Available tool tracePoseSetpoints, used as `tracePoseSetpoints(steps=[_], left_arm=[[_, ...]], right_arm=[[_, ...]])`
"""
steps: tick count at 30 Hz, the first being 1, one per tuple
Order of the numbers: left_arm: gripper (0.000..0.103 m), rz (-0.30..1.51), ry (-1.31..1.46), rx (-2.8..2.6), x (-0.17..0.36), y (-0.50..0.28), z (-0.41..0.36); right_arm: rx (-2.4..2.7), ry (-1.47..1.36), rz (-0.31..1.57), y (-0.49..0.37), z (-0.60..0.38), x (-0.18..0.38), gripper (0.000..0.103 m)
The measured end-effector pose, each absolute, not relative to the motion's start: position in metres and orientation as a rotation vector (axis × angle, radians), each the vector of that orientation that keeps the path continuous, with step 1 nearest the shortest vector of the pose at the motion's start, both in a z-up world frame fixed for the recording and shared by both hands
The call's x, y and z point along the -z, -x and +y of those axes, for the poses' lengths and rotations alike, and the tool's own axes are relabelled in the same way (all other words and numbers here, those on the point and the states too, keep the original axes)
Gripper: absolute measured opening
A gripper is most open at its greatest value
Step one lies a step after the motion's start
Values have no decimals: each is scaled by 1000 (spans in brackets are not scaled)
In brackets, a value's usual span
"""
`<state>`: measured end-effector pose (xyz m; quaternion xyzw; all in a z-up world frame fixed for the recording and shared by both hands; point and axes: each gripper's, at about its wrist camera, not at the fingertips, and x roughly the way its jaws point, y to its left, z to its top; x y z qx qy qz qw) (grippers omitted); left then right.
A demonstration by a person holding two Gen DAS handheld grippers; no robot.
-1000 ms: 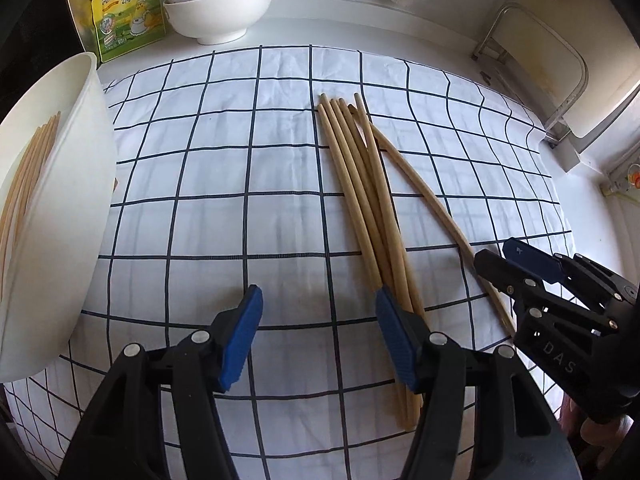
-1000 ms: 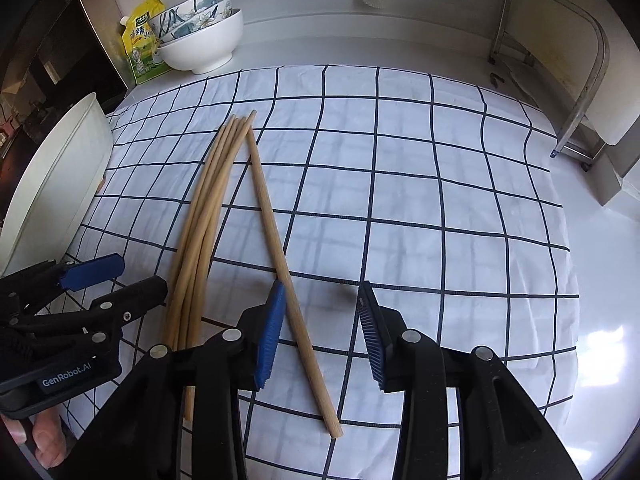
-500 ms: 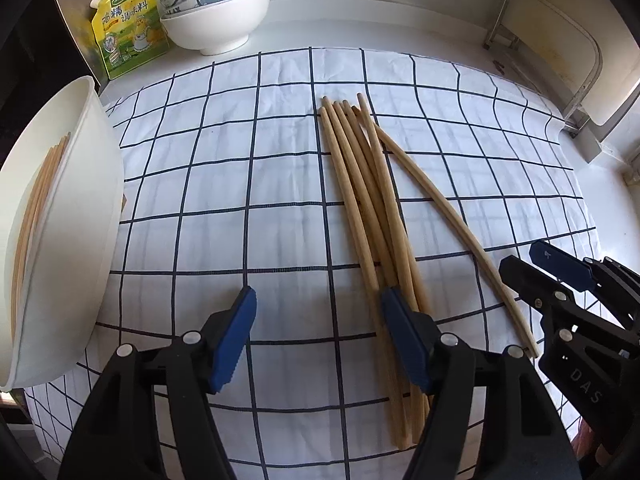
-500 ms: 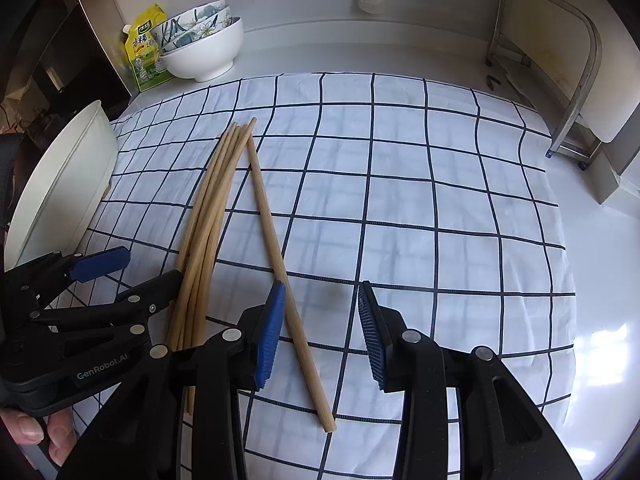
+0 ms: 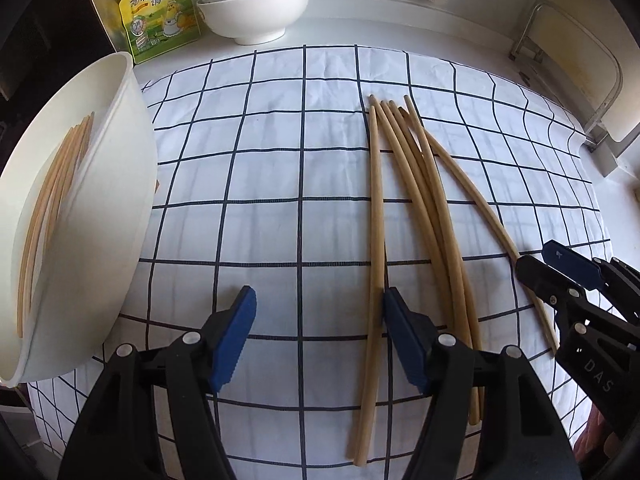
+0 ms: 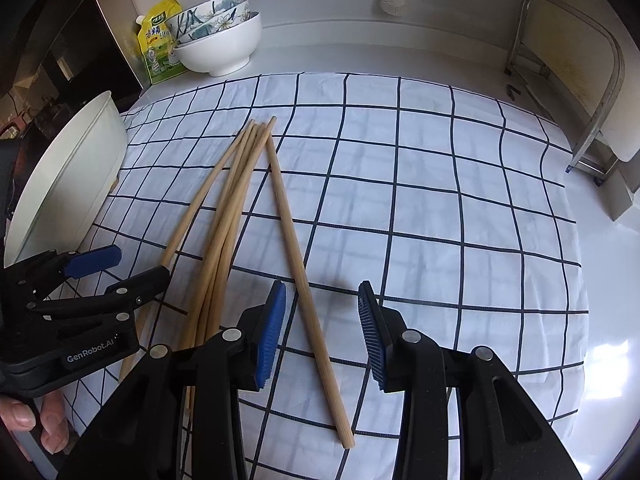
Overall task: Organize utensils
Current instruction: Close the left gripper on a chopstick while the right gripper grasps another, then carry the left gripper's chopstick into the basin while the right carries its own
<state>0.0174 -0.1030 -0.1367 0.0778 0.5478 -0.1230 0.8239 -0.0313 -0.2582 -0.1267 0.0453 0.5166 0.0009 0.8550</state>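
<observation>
Several wooden chopsticks (image 5: 416,208) lie in a loose fan on the checked cloth (image 5: 260,184); they also show in the right wrist view (image 6: 236,208). My left gripper (image 5: 316,336) is open, low over the cloth, its right pad touching the leftmost chopstick (image 5: 374,240). My right gripper (image 6: 322,334) is open, and the rightmost chopstick (image 6: 300,268) lies between its pads. A white tub (image 5: 100,208) at the left holds several more chopsticks (image 5: 48,200). Each gripper shows in the other's view, the left (image 6: 116,270) and the right (image 5: 554,266).
A stack of bowls (image 5: 256,4) and a yellow-green seasoning pouch (image 5: 160,20) stand at the back left. A metal rack (image 6: 572,80) stands at the back right. White countertop (image 6: 616,288) lies right of the cloth.
Both grippers have drawn back and risen slightly. The leftmost chopstick has swung away from the bundle at its near end. Both grippers stay open.
</observation>
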Motion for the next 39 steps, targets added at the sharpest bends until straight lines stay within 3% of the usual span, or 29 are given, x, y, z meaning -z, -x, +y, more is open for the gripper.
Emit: tracePoseSetpoints(steps=[7, 11, 12, 15, 17, 27, 39], left_arm=[[67, 1145, -167, 261, 137, -23, -115], [47, 1135, -159, 271, 135, -29, -120], [40, 1133, -157, 273, 134, -29, -121], [19, 1130, -155, 284, 133, -28, -122], [9, 1136, -150, 293, 132, -28, -122], [7, 1144, -130, 333, 121, -21, -109], [8, 1029, -60, 348, 44, -25, -45]], right_arm=[[-3, -15, 1082, 20, -247, 133, 36], [-1, 12, 1072, 16, -244, 134, 36], [-1, 17, 1067, 16, -242, 134, 32], [-10, 44, 1059, 15, -237, 134, 8], [-18, 59, 1060, 14, -233, 134, 7], [-23, -44, 1056, 23, -239, 117, 6], [-50, -118, 943, 22, -208, 36, 6]])
